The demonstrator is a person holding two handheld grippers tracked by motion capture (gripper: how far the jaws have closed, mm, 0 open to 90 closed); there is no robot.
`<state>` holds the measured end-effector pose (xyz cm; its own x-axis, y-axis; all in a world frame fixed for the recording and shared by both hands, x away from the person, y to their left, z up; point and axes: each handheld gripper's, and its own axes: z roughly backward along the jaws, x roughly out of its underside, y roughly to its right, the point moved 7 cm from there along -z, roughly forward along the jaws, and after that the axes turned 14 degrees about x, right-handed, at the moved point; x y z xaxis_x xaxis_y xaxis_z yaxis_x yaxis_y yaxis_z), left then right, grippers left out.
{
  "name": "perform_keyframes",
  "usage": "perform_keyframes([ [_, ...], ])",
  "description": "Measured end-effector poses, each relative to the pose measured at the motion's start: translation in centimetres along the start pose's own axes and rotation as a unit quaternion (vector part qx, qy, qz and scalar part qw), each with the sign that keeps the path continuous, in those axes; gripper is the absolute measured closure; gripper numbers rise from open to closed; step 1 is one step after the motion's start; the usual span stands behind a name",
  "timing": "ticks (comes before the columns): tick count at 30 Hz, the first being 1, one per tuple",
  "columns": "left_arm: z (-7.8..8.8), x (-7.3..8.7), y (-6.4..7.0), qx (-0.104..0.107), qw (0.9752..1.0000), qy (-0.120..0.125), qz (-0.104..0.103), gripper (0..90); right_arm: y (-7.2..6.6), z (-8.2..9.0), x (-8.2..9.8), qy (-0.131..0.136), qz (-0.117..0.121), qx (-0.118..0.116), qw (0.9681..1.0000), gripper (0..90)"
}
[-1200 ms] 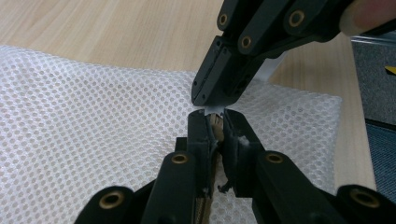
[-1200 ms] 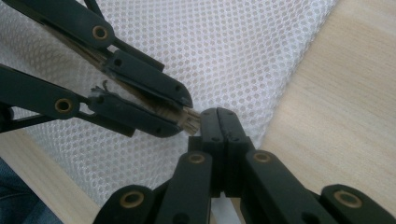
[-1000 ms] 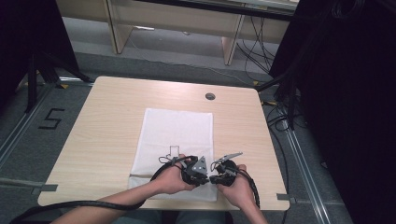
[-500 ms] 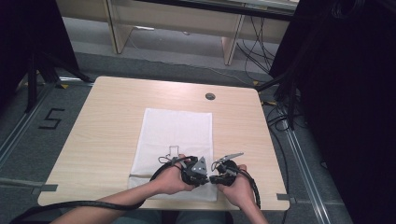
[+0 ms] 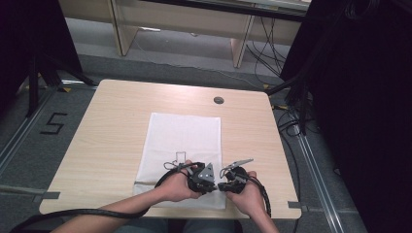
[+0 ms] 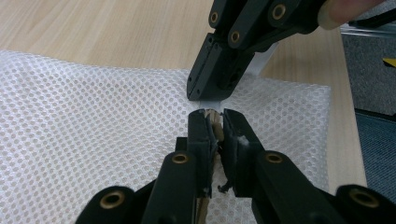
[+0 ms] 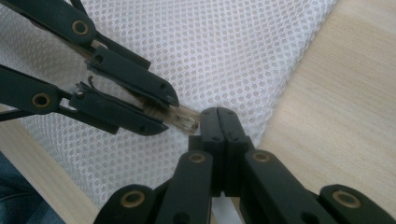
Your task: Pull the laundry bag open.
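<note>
Because the white mesh bag (image 5: 182,155) is laid flat on the worktop (image 5: 111,131) with its long axis running up the middle of the high view, its near edge, at the lower centre of that frame, is offered straight to the person's two hands. At that edge a small tan, partly clear tab (image 7: 184,119), probably a zipper pull, though this cannot be told for certain, is clamped between the jaws of the left gripper (image 6: 214,119); in the left gripper view it is seen pinched at centre frame, frayed threads hanging below it. Just beyond, tip to tip with it, the right gripper (image 7: 218,114) is held with its jaws pressed together; a thin white strip (image 6: 209,101) of the bag's edge appears to be caught under them in the upper centre of the left gripper view, but the pinch itself is hidden, so what is gripped cannot be told with confidence. Such an opposed hold is judged to serve a pull: one side anchored, the other drawn away so that the closure can be run along the edge. The rest of the mesh is left spread and unweighted, which keeps it from bunching. Farther up the worktop, a dark round cable port (image 5: 218,100) is set well apart from the bag.
</note>
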<state>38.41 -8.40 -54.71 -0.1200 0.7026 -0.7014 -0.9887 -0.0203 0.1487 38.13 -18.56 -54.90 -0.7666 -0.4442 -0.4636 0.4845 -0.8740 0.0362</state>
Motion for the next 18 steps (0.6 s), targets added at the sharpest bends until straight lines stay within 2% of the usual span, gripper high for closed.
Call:
perform_keyframes([
  [3, 0.1, 0.1, 0.0, 0.002, 1.0, 0.0, 0.003, 81.4, -0.1, 0.0, -0.1, 0.005, 0.007, -0.002, 1.0, 90.0],
  [5, 0.2, 0.2, -0.1, 0.001, 1.0, -0.004, -0.004, 81.4, -0.2, 0.0, -0.1, 0.004, 0.006, -0.002, 1.0, 90.0],
  [8, 0.3, 0.4, -0.1, 0.007, 0.9999, 0.002, 0.008, 81.4, -0.4, 0.1, 0.1, -0.005, 0.002, 0.0, 1.0, 90.0],
  [11, 0.3, 0.4, -0.2, 0.002, 1.0, -0.003, -0.003, 81.4, -0.4, 0.1, 0.1, -0.005, 0.003, 0.0, 1.0, 90.0],
  [14, 0.5, 0.6, -0.2, -0.004, 0.9999, -0.014, -0.003, 81.4, -0.4, 0.1, 0.1, -0.004, 0.004, 0.002, 1.0, 90.0],
  [15, 0.7, 0.7, -0.3, -0.001, 0.9999, -0.01, -0.004, 81.4, -0.4, 0.0, 0.0, -0.003, 0.008, 0.003, 1.0, 90.0],
  [16, 1.0, 0.8, -0.3, 0.003, 1.0, -0.004, 0.005, 81.4, -0.4, 0.0, 0.0, 0.001, 0.013, 0.004, 0.9999, 90.0],
  [18, 1.3, 1.1, -0.3, 0.002, 1.0, -0.007, -0.004, 81.4, -0.4, 0.0, 0.0, 0.0, 0.012, 0.002, 0.9999, 90.0],
])
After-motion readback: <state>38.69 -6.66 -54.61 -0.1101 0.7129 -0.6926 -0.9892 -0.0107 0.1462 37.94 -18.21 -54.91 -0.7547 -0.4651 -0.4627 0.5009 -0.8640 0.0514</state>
